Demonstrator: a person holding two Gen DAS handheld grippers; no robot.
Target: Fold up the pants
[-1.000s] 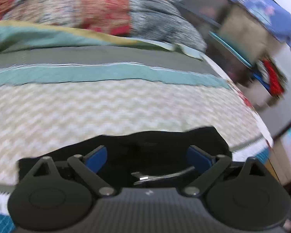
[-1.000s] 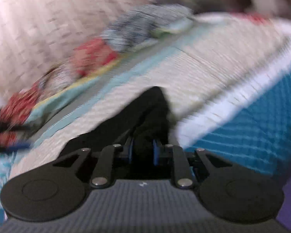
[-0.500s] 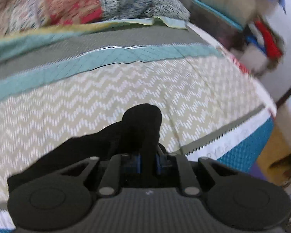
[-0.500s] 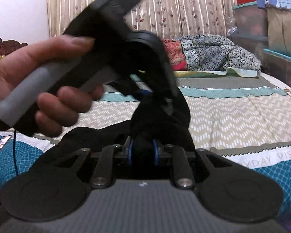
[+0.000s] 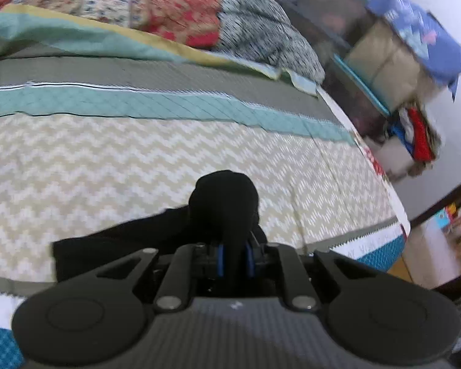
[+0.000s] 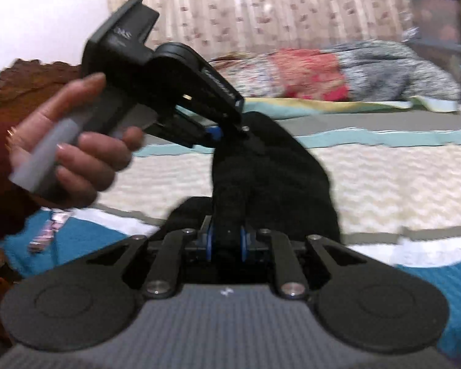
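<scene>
black cloth pants [image 5: 221, 206] are bunched between the blue pads [image 5: 220, 259] of the left gripper [image 5: 234, 259], whose jaws are pressed together on a thick fold of the fabric. the fold stands up past the fingertips as a rounded lump, and more of the dark cloth trails off to the left over the quilted bedspread [image 5: 107, 160] with its beige zigzag pattern and teal stripe.

in the right wrist view, the right gripper [image 6: 226, 243] is likewise clamped on the black pants [image 6: 270, 169], its blue pads [image 6: 210, 244] squeezing a gathered ridge of fabric; its jaws have just been closing further on the cloth. the garment rises from these pads up to the left gripper [image 6: 227, 123], which a person's hand [image 6: 76, 150] holds by its pale handle, tilted downward onto the upper edge of the pants. so the fabric hangs stretched between the two tools, above the bedspread [image 6: 399, 178].

a patterned red and grey blanket [image 6: 338, 70] lies heaped at the far end of the bed, before a beige curtain [image 6: 261, 9].
</scene>
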